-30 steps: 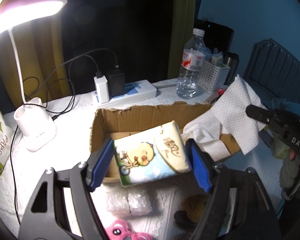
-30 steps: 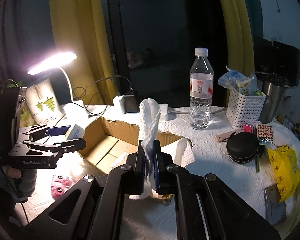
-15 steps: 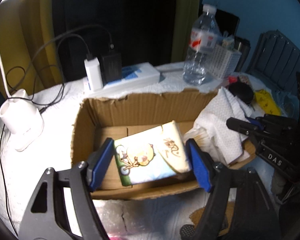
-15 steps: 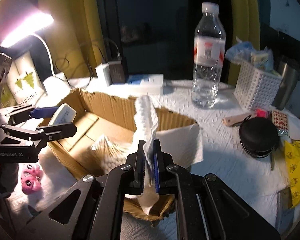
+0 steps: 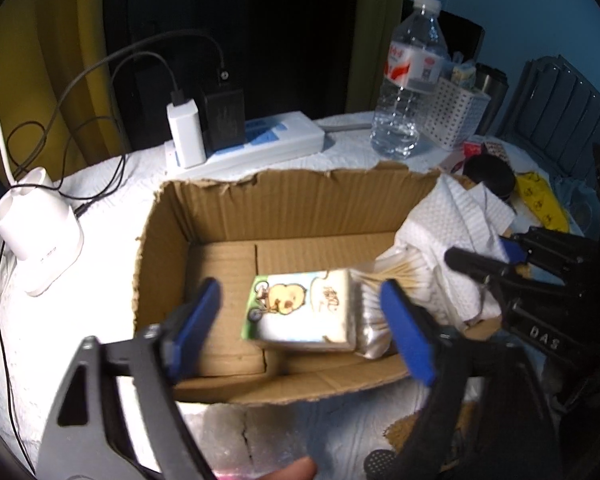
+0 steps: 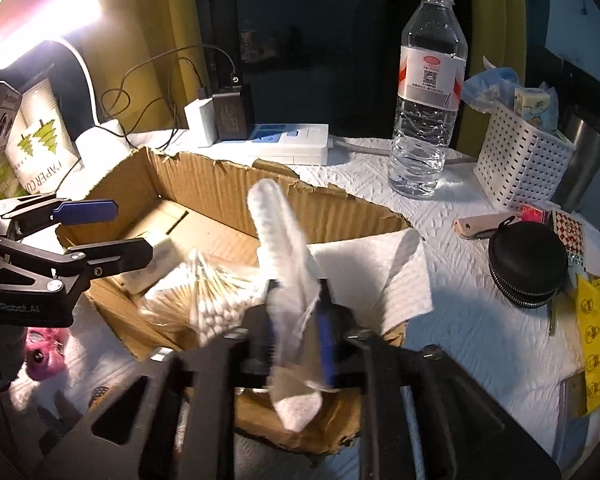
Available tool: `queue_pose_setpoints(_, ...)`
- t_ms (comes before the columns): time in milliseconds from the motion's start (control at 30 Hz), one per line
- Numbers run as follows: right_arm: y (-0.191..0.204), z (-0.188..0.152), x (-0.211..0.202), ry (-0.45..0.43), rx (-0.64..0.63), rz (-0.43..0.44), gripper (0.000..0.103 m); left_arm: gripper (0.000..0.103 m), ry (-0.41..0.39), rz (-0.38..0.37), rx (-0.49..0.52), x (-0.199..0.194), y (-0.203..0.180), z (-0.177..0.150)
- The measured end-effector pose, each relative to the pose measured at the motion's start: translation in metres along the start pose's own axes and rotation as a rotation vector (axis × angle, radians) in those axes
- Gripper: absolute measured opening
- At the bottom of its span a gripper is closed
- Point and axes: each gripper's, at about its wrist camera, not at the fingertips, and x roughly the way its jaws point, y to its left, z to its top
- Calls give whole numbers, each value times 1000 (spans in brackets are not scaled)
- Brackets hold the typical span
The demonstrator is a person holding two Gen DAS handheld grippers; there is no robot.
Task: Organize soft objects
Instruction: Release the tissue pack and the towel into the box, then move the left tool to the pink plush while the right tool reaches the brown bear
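Table (image 6: 480,344): white embossed paper cover, filling the lower half of both views.

Box (image 5: 284,204): open cardboard, torn rim, centre of the left wrist view and centre left of the right wrist view.

Left gripper (image 5: 300,320): bottom of the left wrist view, over the box's near wall. Jaws wide and opening; blue pads stand clear on either side of the tissue pack, not touching it.

Right gripper (image 6: 296,336): bottom centre of the right wrist view, over the box's near right corner. Jaws narrow and opening; the towel hangs between the pads, and whether they still press on it cannot be told through the blur.

Bottle (image 6: 428,92): clear, white cap, upright, upper right, behind the box.

Basket (image 6: 524,156): white, perforated, right of the bottle.

Power strip (image 5: 260,140): white, two chargers plugged in, behind the box.

Towel (image 6: 284,248): white paper, a twisted strip rising from the right gripper; the rest drapes over the box's right wall.

Tissue pack (image 5: 300,312): cartoon print, inside the box, right of centre, tilted against the swabs.

Swabs (image 6: 216,292): bagged cotton buds, in the box's right end, under the towel.

Pouch (image 6: 528,264): black, round, zipped, right edge.

Toy (image 6: 44,352): pink, lower left, outside the box.
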Motion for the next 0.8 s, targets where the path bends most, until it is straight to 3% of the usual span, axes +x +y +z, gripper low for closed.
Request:
queue_pose_setpoints(100, 4, 1, -8, -12, 5, 0, 46, 90, -16, -6, 12, -8, -2, -1)
queue_pose_setpoints(233, 9, 1, -20, -31, 15, 7, 53, 90, -41, -11, 15, -22, -2, -4)
queue_pose_setpoints(800, 39, -15, -71, -75, 14, 1, 54, 90, -110, -28, 13, -81, -3, -34)
